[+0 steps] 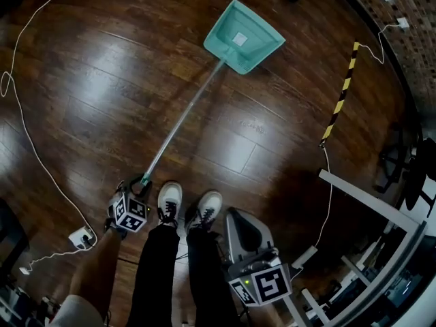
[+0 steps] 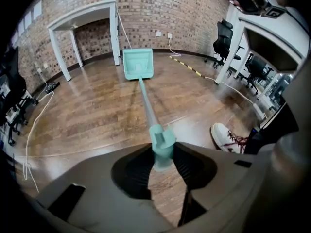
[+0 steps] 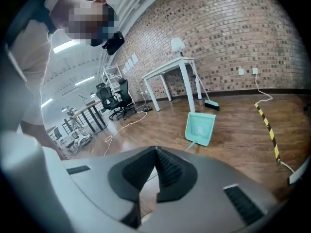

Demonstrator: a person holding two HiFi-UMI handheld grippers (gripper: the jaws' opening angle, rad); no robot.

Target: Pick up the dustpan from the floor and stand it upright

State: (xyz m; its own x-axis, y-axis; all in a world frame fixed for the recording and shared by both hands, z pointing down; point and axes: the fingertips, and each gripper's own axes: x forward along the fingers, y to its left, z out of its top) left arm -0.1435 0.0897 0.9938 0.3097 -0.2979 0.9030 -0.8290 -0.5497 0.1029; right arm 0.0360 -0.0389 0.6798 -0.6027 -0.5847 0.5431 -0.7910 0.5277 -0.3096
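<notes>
The dustpan (image 1: 243,37) looks like smooth, matt teal plastic, its shaft (image 1: 184,114) dull grey metal. The floor (image 1: 88,94) is glossy dark wood, the wall (image 2: 146,13) rough brick.

Glossy dark wooden floor (image 1: 102,87), teal dustpan (image 1: 244,36) with its pan on the boards, yellow-black striped tape (image 1: 338,94) near the dustpan, white cable (image 1: 37,159) well apart on the dustpan's other side.
</notes>
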